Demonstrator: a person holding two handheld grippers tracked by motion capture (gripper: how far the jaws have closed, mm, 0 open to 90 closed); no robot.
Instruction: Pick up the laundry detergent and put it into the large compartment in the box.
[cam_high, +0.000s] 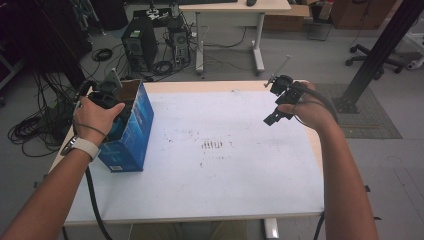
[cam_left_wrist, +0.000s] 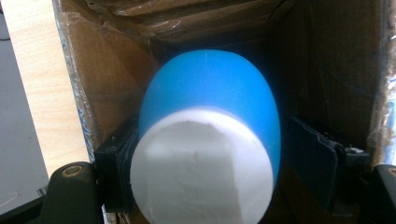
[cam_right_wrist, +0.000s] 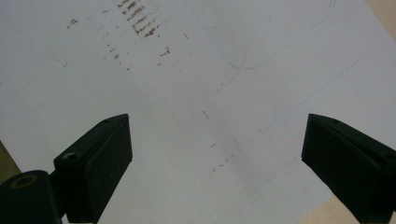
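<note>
High view: left gripper (cam_high: 107, 95) reaches down into the open top of a blue cardboard box (cam_high: 131, 135) standing at the table's (cam_high: 225, 175) left edge; right gripper (cam_high: 280, 102) hangs above the white tabletop near the right edge, well apart from the box

Left gripper view: inside the brown box interior sits a blue egg-shaped object (cam_left_wrist: 210, 107) with a flat white end facing the camera; jaws parted, right pad clear of it, left pad beside it, contact unclear

Right gripper view: jaws spread wide over the bare white surface with brown smudges (cam_right_wrist: 140, 23)
</note>
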